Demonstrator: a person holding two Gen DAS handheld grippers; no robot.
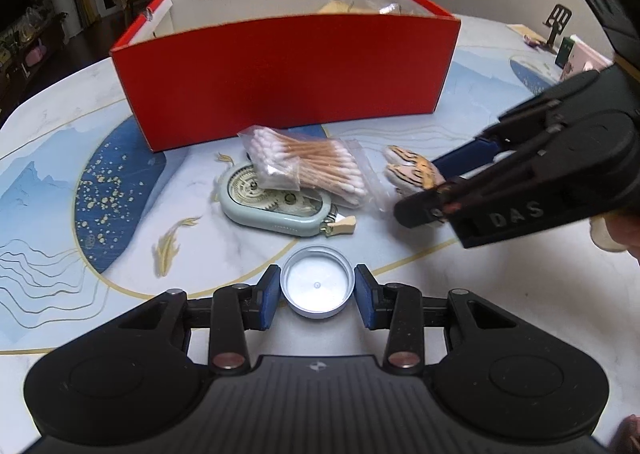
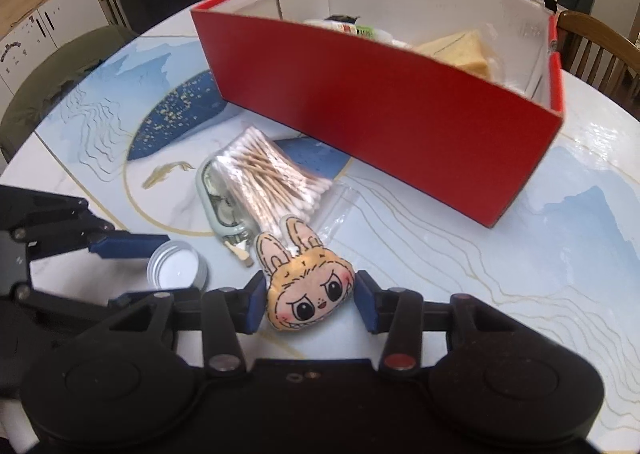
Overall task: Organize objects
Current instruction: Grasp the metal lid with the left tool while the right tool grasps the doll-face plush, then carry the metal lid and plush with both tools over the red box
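Note:
A silver metal lid point(image 1: 317, 288) lies open side up on the table, and my left gripper point(image 1: 318, 274) is shut on it, one blue pad against each side of its rim. A flat plush face with rabbit ears point(image 2: 310, 290) lies on the table with my right gripper point(image 2: 311, 278) shut on it, pads at both cheeks. From the left wrist view, the right gripper point(image 1: 420, 186) reaches in from the right over the plush face point(image 1: 412, 170). A bag of cotton swabs point(image 1: 308, 168) rests on a pale green oval case point(image 1: 276, 206) between the grippers and the red box point(image 1: 280, 86).
The red box point(image 2: 384, 126) has a white inside holding yellow sponge-like pieces point(image 2: 460, 48) and small bottles. A phone stand point(image 1: 558, 24) and pink boxes point(image 1: 580, 58) stand at the table's far right. A wooden chair point(image 2: 596, 54) is behind the box. The table point(image 2: 520, 294) is round with a blue pattern.

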